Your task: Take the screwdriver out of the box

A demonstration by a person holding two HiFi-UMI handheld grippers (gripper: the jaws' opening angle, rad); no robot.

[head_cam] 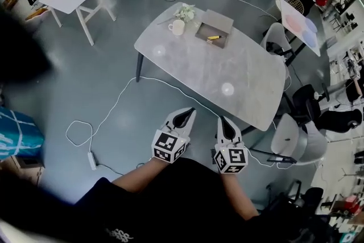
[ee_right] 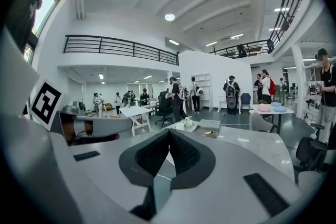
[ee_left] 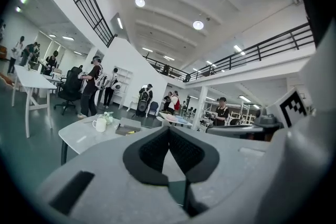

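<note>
The screwdriver [head_cam: 214, 37] lies in the open box [head_cam: 203, 33] at the upper middle of the head view. The box is on the far end of the table [head_cam: 227, 74], with a mug [head_cam: 177, 27] and a small plant [head_cam: 185, 11] just left of it. We judge the screwdriver light and stiff. Its yellow handle looks smooth and may roll or slip between pads, so we would pinch across the handle near its middle, clear of the box wall. It is too small here for us to make out the shaft or how it rests on the box floor. Our left gripper [head_cam: 185, 116] and right gripper [head_cam: 227, 125] sit side by side at the lower middle of the frame, well apart from the box. Both have their jaws pressed together with nothing between them, so they must open before any take.
</note>
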